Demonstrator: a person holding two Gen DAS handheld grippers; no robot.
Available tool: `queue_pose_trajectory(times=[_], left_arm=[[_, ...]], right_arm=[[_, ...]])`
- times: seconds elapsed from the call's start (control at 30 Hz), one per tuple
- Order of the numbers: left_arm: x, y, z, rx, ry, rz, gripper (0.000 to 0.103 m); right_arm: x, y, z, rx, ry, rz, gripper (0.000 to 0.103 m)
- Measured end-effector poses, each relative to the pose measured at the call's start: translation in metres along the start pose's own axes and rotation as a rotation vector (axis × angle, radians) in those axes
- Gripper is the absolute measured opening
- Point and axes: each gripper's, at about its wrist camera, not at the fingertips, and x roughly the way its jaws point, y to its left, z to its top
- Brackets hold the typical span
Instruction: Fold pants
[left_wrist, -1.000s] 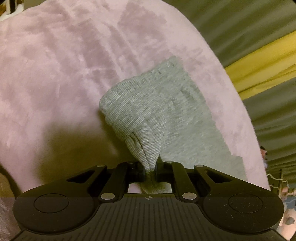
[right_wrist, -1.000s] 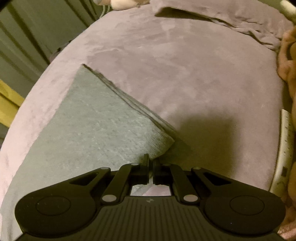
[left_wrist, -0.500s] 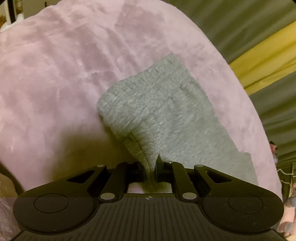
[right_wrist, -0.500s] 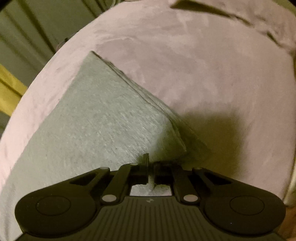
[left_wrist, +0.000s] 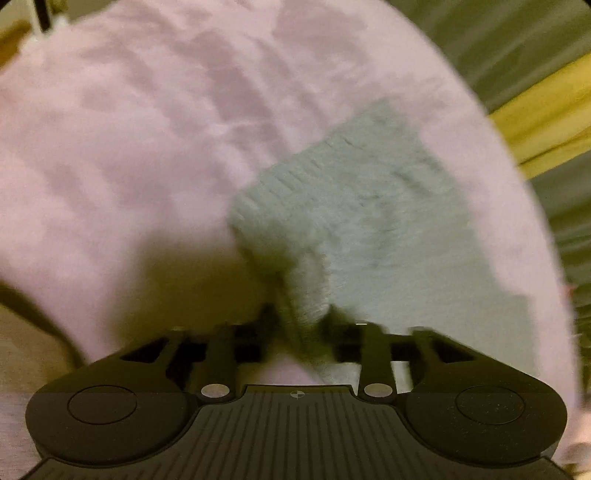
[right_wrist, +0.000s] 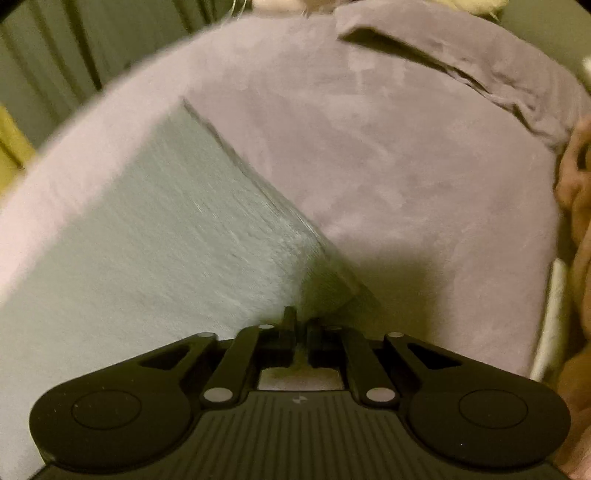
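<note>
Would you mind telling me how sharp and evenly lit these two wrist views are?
Left wrist view: heavy motion blur smears the grey pants and the left gripper; a dark shadow falls on the pink blanket beside it. Right wrist view: milder blur, the right gripper crisper, its shadow ahead; fisheye bends the bed edge in both.

A home bedroom: plush mauve bedspread (right_wrist: 406, 166), curtains (left_wrist: 517, 48) behind.

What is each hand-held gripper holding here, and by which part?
Both pinch the grey pants: left hand-held gripper on a bunched ribbed edge, right hand-held gripper on a folded corner.
</note>
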Motion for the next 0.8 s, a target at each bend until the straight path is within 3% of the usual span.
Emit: queue_pose_trajectory(times=[0.03,0.07,0.1,0.17,0.23,0.33,0.43,0.47,0.53,0.57,0.67,0.8], left_arm=[[-0.006,-0.002,-0.003,0.024,-0.018,0.039,0.055],[-0.014,-0.006,-0.006,0.043,-0.038,0.065,0.058],[-0.025,-0.014,-0.011,0.079,-0.071,0.09,0.055],[-0.046,-0.039,-0.024,0.189,-0.15,0.143,0.056],[-0.063,-0.077,-0.04,0.334,-0.233,0.159,0.066],[-0.071,-0.145,-0.071,0.534,-0.294,0.038,0.08],[-0.048,-0.201,-0.099,0.686,-0.273,-0.122,0.085],[-0.035,-0.215,-0.104,0.702,-0.249,-0.127,0.083],[-0.006,-0.239,-0.109,0.715,-0.172,-0.105,0.069],[0.003,-0.244,-0.109,0.704,-0.143,-0.094,0.065],[0.021,-0.251,-0.1,0.669,-0.082,-0.155,0.066],[0.053,-0.26,-0.079,0.649,-0.029,-0.135,0.066]], right_arm=[[-0.002,0.002,0.002,-0.015,-0.005,-0.037,0.023],[-0.009,0.003,0.003,-0.023,-0.032,-0.073,0.039],[-0.016,0.004,0.002,-0.039,-0.064,-0.121,0.05],[-0.039,0.013,0.002,-0.089,-0.135,-0.207,0.055],[-0.066,0.03,-0.002,-0.155,-0.223,-0.139,0.063],[-0.099,0.082,-0.013,-0.272,-0.327,0.09,0.072],[-0.107,0.16,-0.036,-0.394,-0.312,0.405,0.073],[-0.104,0.192,-0.047,-0.428,-0.276,0.497,0.073],[-0.097,0.249,-0.068,-0.481,-0.206,0.636,0.073],[-0.094,0.279,-0.081,-0.51,-0.172,0.672,0.071],[-0.081,0.358,-0.112,-0.587,-0.066,0.718,0.038],[-0.059,0.422,-0.15,-0.668,0.065,0.744,0.032]])
